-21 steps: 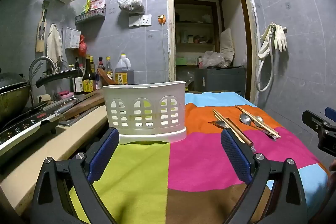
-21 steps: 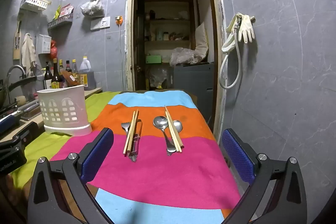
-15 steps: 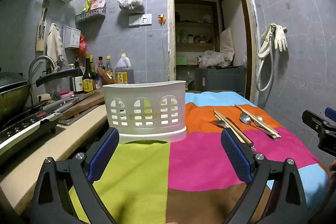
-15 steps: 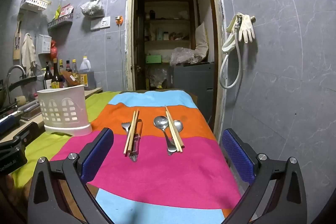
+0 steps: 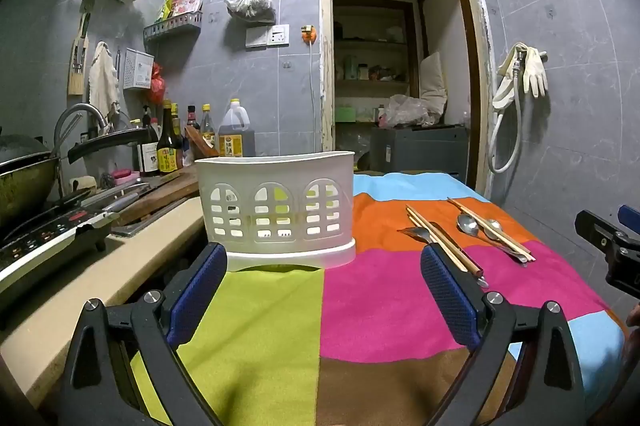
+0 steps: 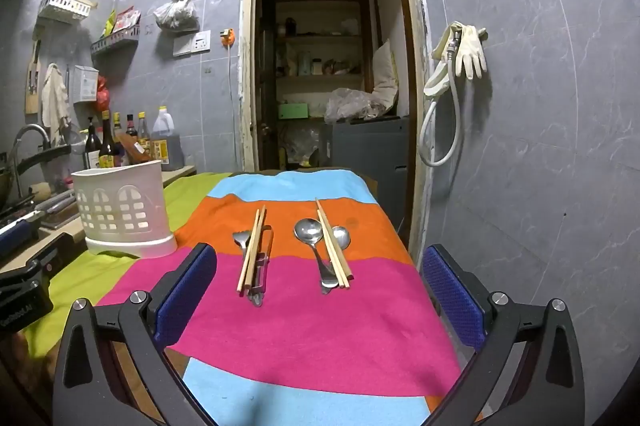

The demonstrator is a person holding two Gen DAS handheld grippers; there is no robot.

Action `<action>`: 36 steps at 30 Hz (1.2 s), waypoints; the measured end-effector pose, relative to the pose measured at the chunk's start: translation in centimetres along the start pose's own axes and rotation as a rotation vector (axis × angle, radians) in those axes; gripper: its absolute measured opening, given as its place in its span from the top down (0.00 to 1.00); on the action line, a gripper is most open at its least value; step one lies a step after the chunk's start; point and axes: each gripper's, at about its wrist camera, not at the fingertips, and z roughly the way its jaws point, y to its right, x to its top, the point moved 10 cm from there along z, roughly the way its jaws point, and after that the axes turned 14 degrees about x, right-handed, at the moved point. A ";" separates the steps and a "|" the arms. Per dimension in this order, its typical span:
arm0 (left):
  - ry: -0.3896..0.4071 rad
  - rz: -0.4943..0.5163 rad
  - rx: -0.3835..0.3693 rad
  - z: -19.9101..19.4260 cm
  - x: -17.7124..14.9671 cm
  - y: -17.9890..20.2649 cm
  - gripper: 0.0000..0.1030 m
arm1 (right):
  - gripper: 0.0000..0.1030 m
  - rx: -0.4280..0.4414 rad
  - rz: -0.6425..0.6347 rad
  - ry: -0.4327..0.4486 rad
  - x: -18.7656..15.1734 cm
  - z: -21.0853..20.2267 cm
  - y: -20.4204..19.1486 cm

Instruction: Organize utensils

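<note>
1. The utensil basket [image 6: 124,208] stands on the cloth [image 6: 320,322], left of centre in the right wrist view.
2. One pair of chopsticks [image 6: 251,250] lies at centre over a fork [image 6: 241,239].
3. Just right, a second pair of chopsticks [image 6: 333,244] lies between two spoons [image 6: 309,231].
4. Bottles [image 6: 106,142] stand behind the basket, at left.

The table is covered by a matt, slightly fuzzy cloth [image 6: 320,326] in coloured stripes. The basket [image 5: 276,206] is smooth white plastic with a soft sheen. The spoons [image 6: 310,232] and fork [image 6: 241,239] are shiny metal; both pairs of chopsticks [image 6: 252,250] look like pale, matt wood. Gripper pads [image 6: 450,296] are blue with a rough, dimpled texture on matt black plastic arms. The walls [image 6: 540,126] are smooth grey tile.
</note>
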 end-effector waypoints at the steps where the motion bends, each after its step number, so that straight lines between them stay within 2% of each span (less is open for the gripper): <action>1: 0.000 0.000 0.000 0.0 0.0 0.0 0.08 | 0.00 0.000 0.001 -0.001 0.0 0.0 0.0; 36: -0.008 0.000 -0.004 0.0 -0.1 0.0 0.08 | 0.00 0.000 0.005 -0.007 -0.3 0.3 -0.4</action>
